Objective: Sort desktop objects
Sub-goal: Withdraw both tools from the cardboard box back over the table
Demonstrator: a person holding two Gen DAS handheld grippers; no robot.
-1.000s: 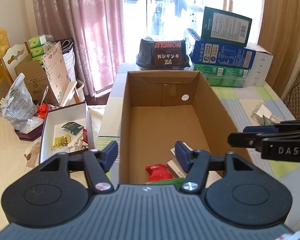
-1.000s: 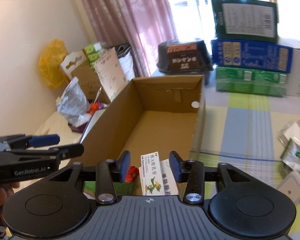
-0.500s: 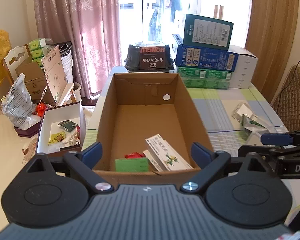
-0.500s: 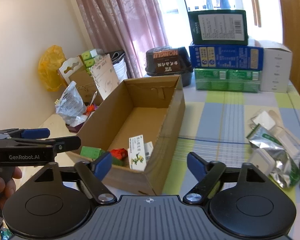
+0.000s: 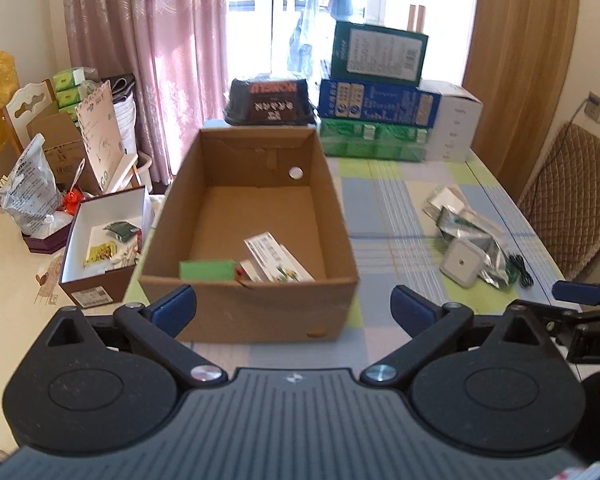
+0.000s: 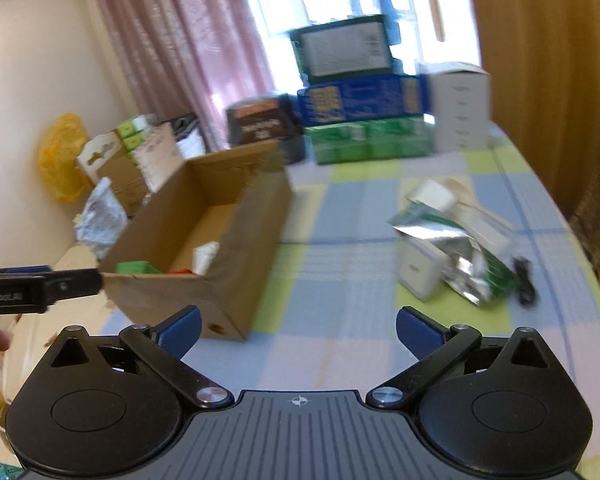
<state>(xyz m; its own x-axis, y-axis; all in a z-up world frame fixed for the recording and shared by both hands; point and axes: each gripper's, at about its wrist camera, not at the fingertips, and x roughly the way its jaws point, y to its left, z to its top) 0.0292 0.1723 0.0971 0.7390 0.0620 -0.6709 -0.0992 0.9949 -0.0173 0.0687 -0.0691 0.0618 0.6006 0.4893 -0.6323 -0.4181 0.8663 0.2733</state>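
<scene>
An open cardboard box point(image 5: 332, 208) point(image 6: 256, 216) stands on the checked tablecloth. Inside lie a white medicine box point(image 5: 276, 258), a green box point(image 5: 206, 270) and a small red packet, mostly hidden. My left gripper point(image 5: 294, 306) is open and empty, just in front of the box's near wall. My right gripper point(image 6: 298, 326) is open and empty, over the cloth to the right of the box. A pile of loose items lies right of the box: foil pouches point(image 5: 472, 228) point(image 6: 448, 240), a white square box point(image 5: 462, 266) point(image 6: 418, 276) and a black cable point(image 5: 518, 268) point(image 6: 524, 280).
Stacked green, blue and white cartons point(image 5: 380, 92) and a black container point(image 5: 270, 98) stand behind the box. A white-lined box of small items point(image 5: 100, 248) sits left of the table on a lower surface. A quilted chair point(image 5: 568, 208) is at the right.
Both grippers have opened wide and pulled back from the box. The white medicine box, held by the right gripper earlier, now lies in the cardboard box. The right view has swung toward the pile.
</scene>
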